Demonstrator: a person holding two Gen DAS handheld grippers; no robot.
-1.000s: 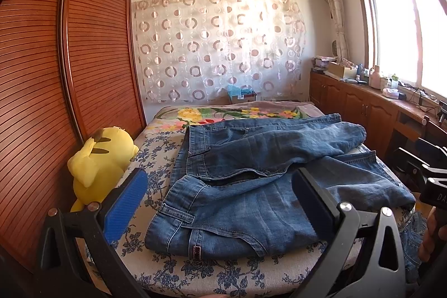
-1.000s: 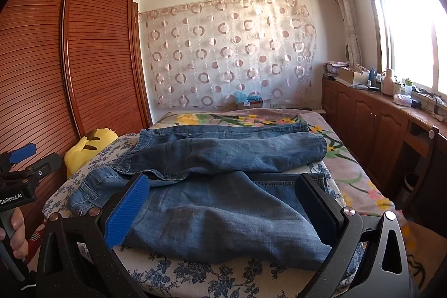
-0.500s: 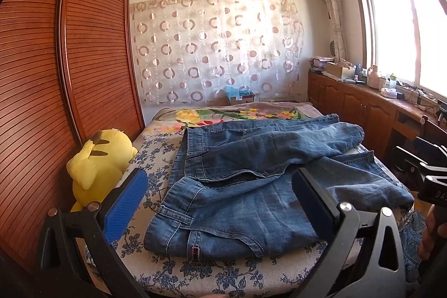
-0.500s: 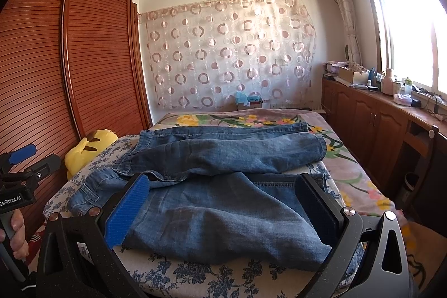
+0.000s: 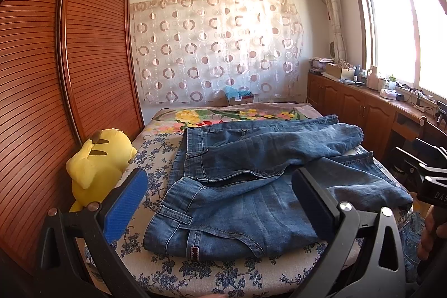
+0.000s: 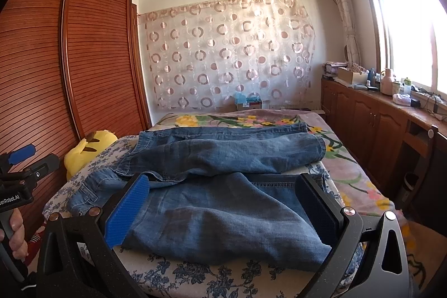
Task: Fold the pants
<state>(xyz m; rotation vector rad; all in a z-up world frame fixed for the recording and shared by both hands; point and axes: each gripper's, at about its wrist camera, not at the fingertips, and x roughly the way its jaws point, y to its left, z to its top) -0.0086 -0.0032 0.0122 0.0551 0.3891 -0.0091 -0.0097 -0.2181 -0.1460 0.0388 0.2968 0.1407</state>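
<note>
Jeans (image 5: 251,186) lie rumpled at the bed's (image 5: 195,273) near edge. Left gripper (image 5: 220,203) and right gripper (image 6: 223,203), jaws apart, empty; judged best to pinch waistband and hem squarely.

jeans (image 5: 251,203): faded blue denim, matt, pale stitched seams
bed (image 5: 195,270): printed cotton cover, soft, matt
wardrobe (image 5: 92,60): reddish slatted wood, slight sheen
plush (image 5: 97,164): yellow fleecy cloth
curtain (image 5: 215,46): thin sheer fabric
left gripper (image 5: 220,205): matt black plastic, ribbed blue pad, shiny metal screws
right gripper (image 6: 223,208): same finish
</note>
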